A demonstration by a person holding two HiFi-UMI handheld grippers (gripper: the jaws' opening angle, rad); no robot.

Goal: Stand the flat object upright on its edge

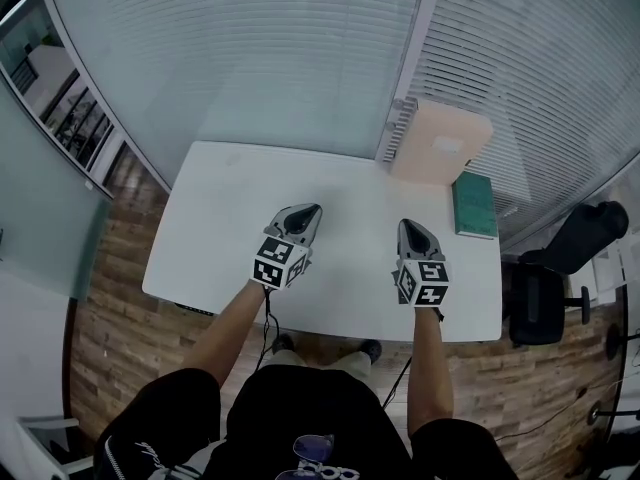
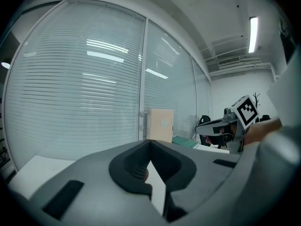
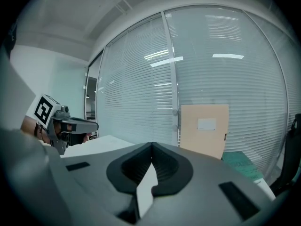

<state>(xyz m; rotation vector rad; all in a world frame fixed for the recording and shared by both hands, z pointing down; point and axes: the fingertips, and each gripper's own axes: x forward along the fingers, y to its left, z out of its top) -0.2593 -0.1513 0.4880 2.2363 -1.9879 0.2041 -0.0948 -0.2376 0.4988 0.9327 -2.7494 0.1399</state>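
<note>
The left tongs [image 1: 306,211] and the right tongs [image 1: 408,225] hang side by side over the white table [image 1: 230,218], a little apart. Each pair is pressed together with nothing between the tips. Ahead of the right tongs and off to their right, well apart from them, a beige board [image 1: 440,143] stands upright on its edge at the table's far side, against the window blinds [image 1: 250,58]. Just beside the board, nearer the right tongs, a green book [image 1: 474,204] lies flat on the table.
</note>
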